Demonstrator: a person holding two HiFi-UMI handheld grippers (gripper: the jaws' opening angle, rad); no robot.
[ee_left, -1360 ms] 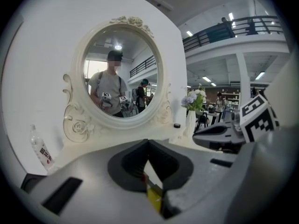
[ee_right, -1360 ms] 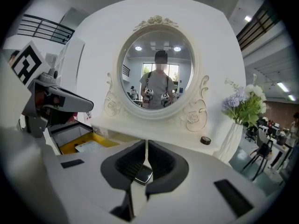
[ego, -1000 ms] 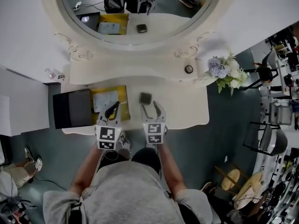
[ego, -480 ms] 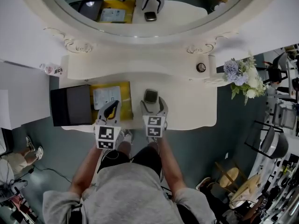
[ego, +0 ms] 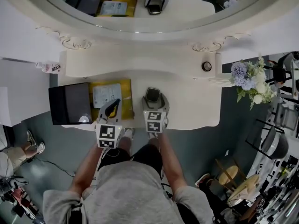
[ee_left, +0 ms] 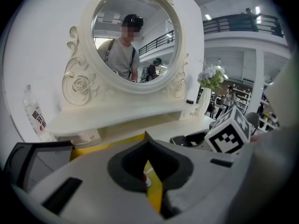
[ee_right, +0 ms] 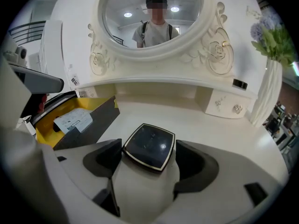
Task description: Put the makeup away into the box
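Observation:
A square black compact [ego: 152, 95] with a pale rim lies flat on the cream vanity table [ego: 191, 104]. My right gripper [ego: 153, 100] is open wide, one jaw on each side of the compact [ee_right: 149, 146]; the right gripper [ee_right: 149, 158] does not clamp it. To the left stands the yellow box [ego: 125, 91] with a printed sheet [ego: 106, 95] inside, its black lid [ego: 69, 103] lying open beside it. My left gripper [ego: 112, 108] hangs shut and empty over the box's front edge; the left gripper [ee_left: 148, 171] shows only a thin slit of yellow between its jaws.
The vanity's raised shelf [ego: 140, 62] and round mirror [ee_right: 152, 13] rise behind the table. A small round jar [ego: 206, 66], a vase of flowers [ego: 247, 76] and a drawer unit [ee_right: 226, 104] stand at the right, a water bottle [ego: 46, 67] at the left. The table's front edge runs under both grippers.
Both grippers have come down toward the table. The right gripper's jaws have spread wider and slid forward, so the compact now lies between them instead of ahead of the tips.

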